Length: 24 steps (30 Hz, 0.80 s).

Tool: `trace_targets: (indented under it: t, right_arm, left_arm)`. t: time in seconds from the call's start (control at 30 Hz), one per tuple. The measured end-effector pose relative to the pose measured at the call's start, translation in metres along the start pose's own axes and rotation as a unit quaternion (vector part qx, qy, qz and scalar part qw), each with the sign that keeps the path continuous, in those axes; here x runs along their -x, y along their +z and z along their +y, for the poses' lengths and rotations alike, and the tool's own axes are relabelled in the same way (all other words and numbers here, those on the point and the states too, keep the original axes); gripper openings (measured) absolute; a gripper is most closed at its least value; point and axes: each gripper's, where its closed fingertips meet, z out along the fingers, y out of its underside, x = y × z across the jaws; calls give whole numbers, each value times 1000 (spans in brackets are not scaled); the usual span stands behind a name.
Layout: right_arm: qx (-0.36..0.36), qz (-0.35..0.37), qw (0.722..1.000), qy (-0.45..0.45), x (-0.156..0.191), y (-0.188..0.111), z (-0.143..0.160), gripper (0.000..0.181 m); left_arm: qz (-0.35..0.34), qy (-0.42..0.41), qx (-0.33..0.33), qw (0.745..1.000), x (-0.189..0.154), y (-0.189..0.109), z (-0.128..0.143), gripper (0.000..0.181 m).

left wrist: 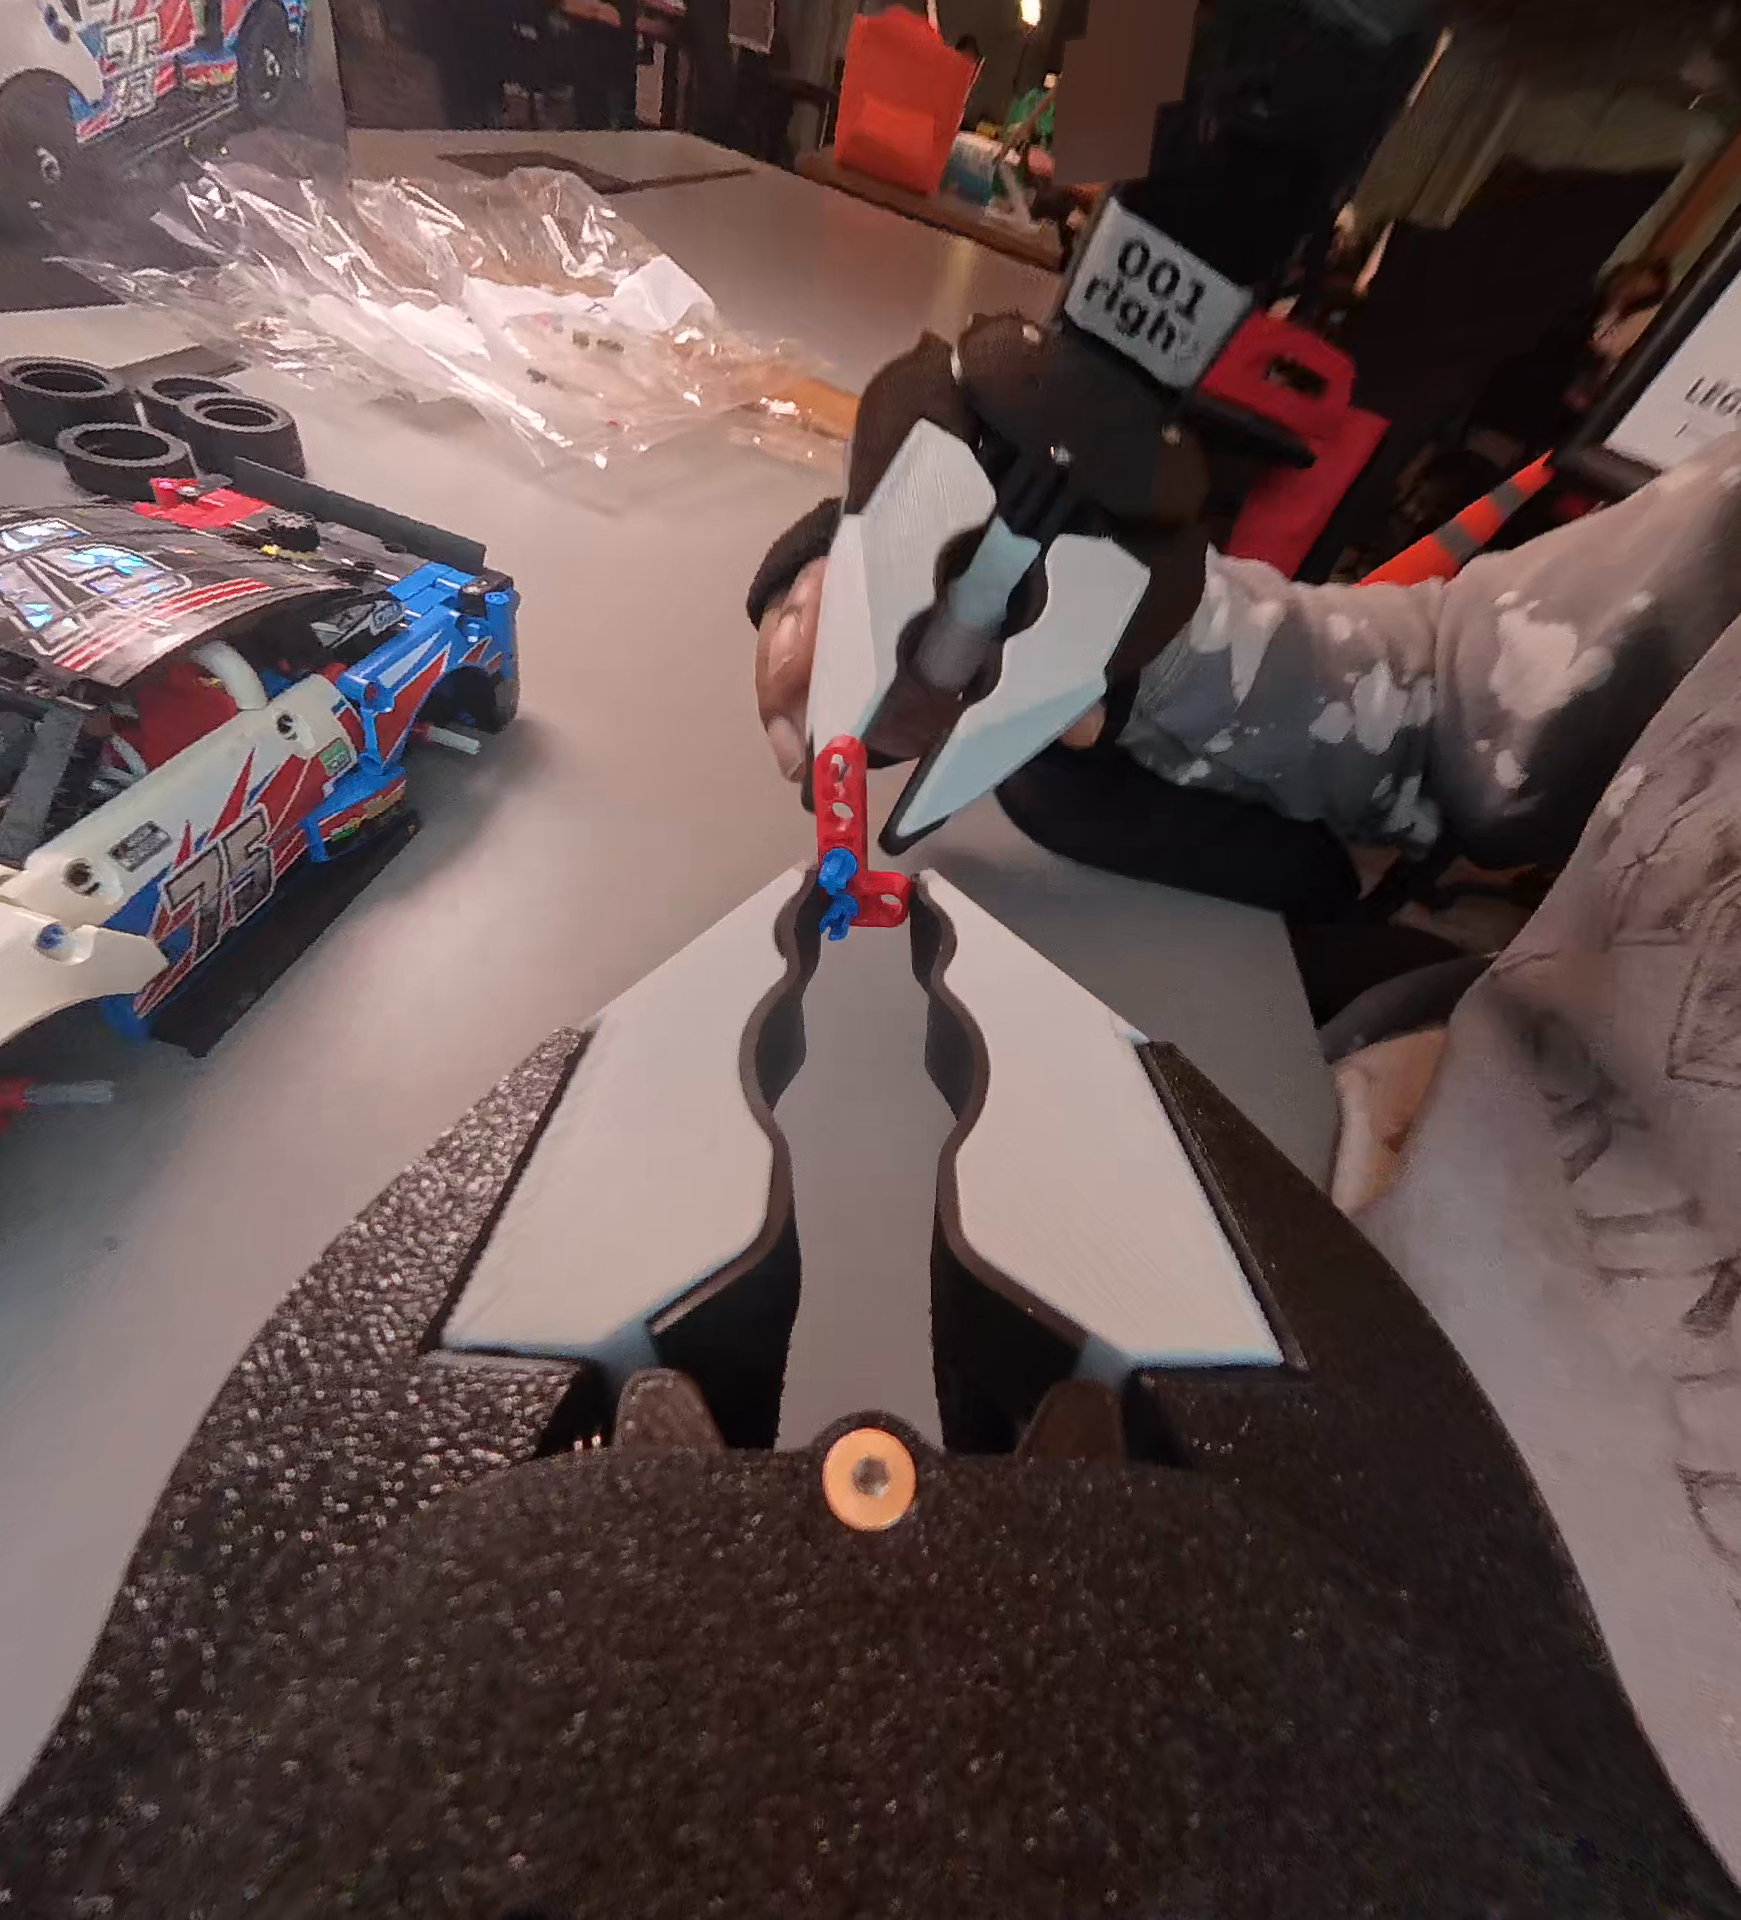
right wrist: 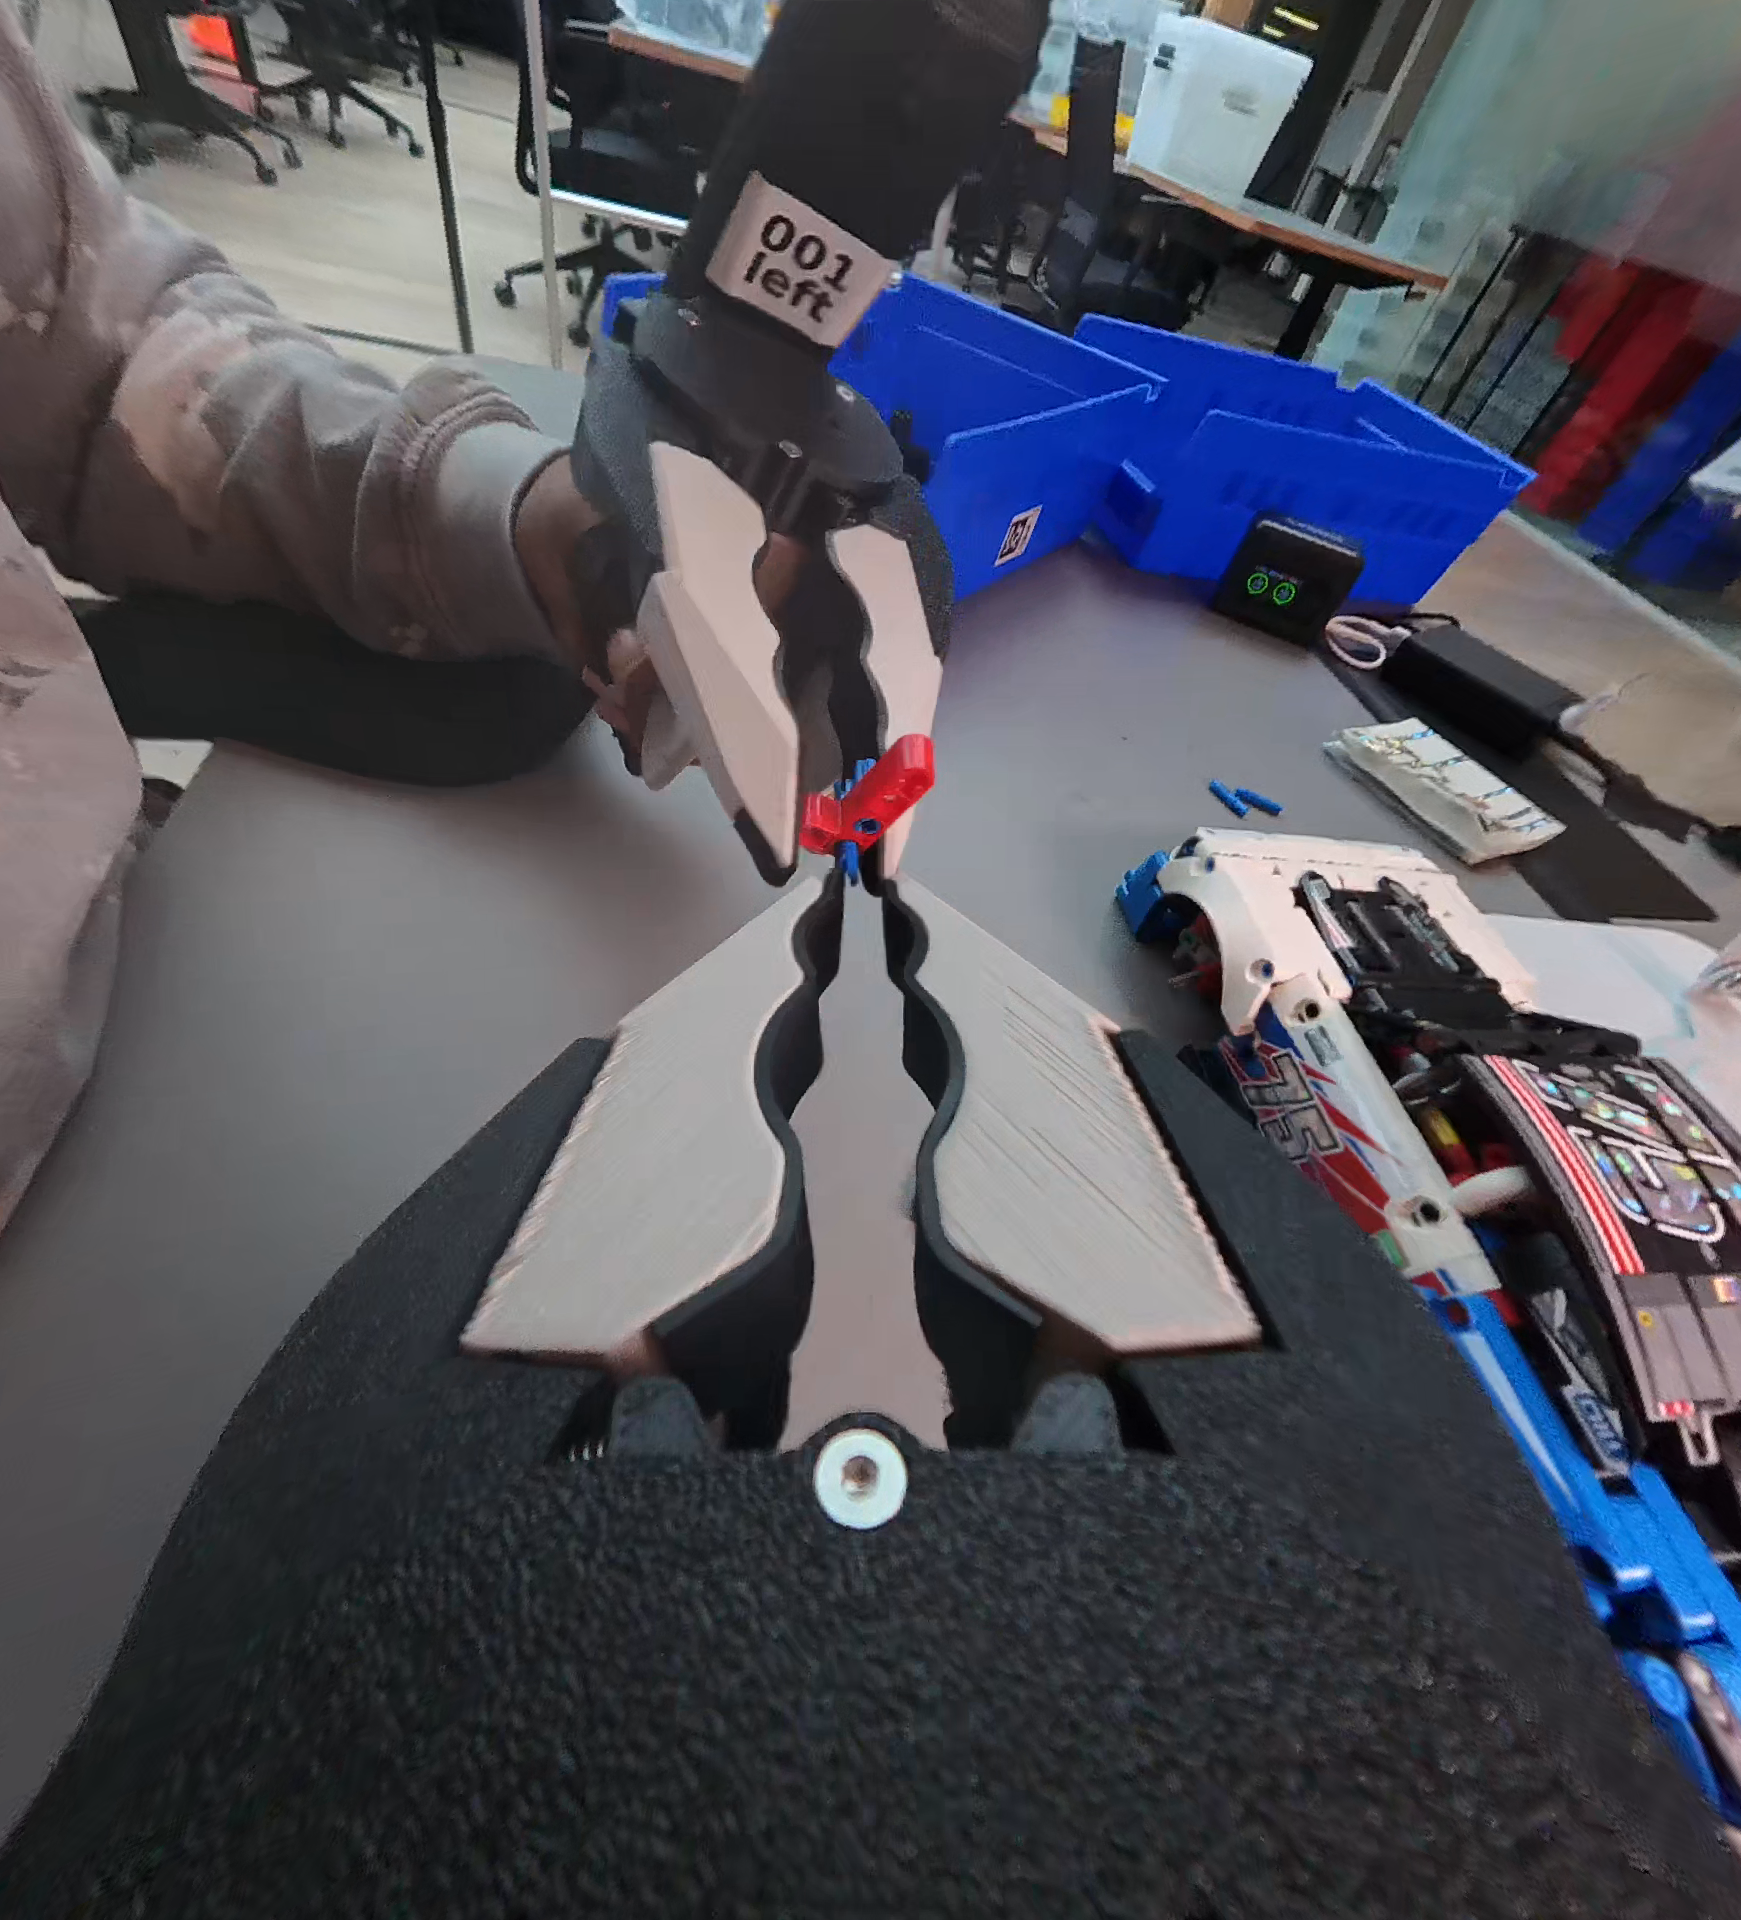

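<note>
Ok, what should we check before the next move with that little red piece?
1. Left hand-held gripper shut on the red L-shaped piece: ok.
2. Blue pins sitting in the piece's corner: ok.
3. Right hand-held gripper gripping anything: cannot tell; its tips are right at the piece.
4. Toy car off to the side of both grippers: ok.
5. Spare blue pins on the table: ok.

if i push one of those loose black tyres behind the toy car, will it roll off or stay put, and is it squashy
The black tyres lie flat on the grey table, so a push would probably slide one, not roll it. They look like hollow rubbery rings with no hub, so likely light and somewhat squashy. Tipped on edge, one could well roll.
</note>
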Motion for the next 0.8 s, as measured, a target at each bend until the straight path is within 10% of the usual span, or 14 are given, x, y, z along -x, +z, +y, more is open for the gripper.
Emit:
trace_targets:
  t: [0.3,0.8]
  right_arm:
    - [36,-65,995,66,13,5,16,13]
    - [5,-64,993,95,9,1,11,7]
  left_arm:
    - [-48,113,107,987,-1,16,34,14]
    - [15,-8,-9,1000,-2,0,2,14]
